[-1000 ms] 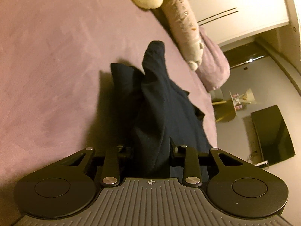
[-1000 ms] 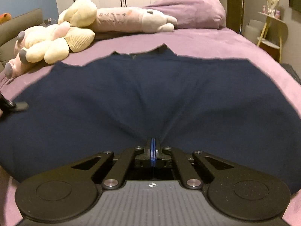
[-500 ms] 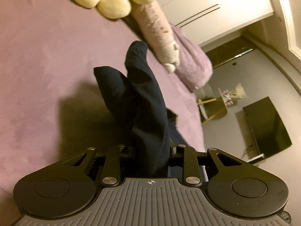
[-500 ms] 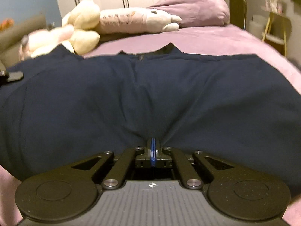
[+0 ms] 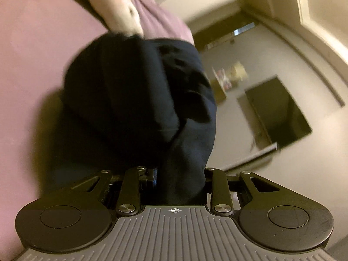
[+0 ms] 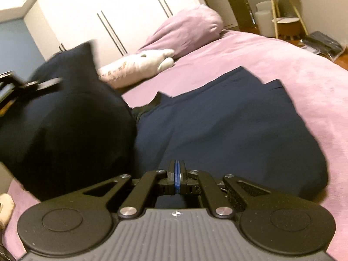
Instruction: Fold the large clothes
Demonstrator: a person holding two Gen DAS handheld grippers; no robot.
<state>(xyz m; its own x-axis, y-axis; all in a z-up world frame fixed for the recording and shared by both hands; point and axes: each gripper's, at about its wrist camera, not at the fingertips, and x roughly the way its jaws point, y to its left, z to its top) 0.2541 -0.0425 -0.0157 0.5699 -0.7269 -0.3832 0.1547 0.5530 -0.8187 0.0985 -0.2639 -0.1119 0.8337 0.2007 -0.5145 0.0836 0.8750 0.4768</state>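
Now your left claw [image 5: 180,187], clamped on a thick bunch of the navy garment [image 6: 228,126], has swung that side up off the purple bed [image 6: 271,52] and across, so the cloth that lay spread flat a second ago bulges over the half resting on the bed. Your right claw [image 6: 176,179] stays pinched fully together on the near hem. By my reading, the first lengthwise fold is under way, not yet laid down.
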